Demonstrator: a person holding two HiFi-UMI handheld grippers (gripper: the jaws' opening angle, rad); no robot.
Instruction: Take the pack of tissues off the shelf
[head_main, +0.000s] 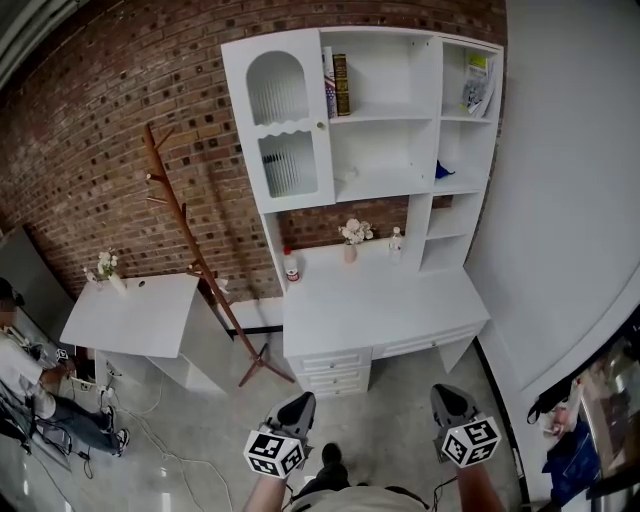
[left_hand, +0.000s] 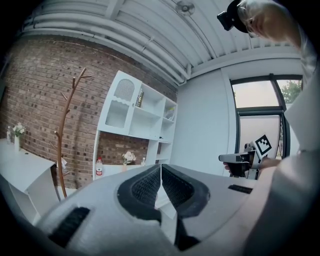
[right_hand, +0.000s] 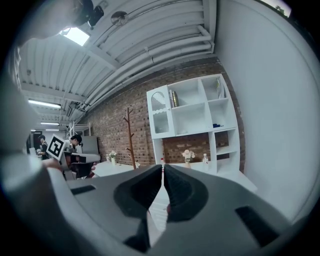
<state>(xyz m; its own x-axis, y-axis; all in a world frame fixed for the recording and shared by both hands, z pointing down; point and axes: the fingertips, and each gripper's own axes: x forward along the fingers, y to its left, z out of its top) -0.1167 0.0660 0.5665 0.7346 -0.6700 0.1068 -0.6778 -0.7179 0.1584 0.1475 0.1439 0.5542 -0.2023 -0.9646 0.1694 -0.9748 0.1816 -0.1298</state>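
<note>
Both grippers were clenched with nothing between the jaws: the left gripper (head_main: 297, 406) at the lower middle of the head view, the right gripper (head_main: 451, 400) at the lower right. Each gripper's own view showed its pads meeting on empty air.

The shelf (head_main: 438, 90) stood in the upper middle of the frame, above a white desk (head_main: 400, 305) and well apart from both grippers. The likeliest pack (head_main: 478, 82) was the green-and-yellow printed thing in the top right compartment, though it was too small to be sure it held tissues. It seemed to stand on end and lean a little, its long axis running up the frame. In the right gripper view it showed small in the top right cell (right_hand: 218, 88).

From the grippers it lay straight ahead and high, toward the upper right of the frame. The right gripper sat almost under that column of compartments, so it was probably the nearer one for the reach.

A blue thing (head_main: 443, 172) lay one compartment lower, and books (head_main: 336, 84) stood in the top middle cell.

No writing could be read on the pack, the book spines or the red-labelled bottle (head_main: 291, 267). The only clear print was the square markers on the gripper cubes.
</note>
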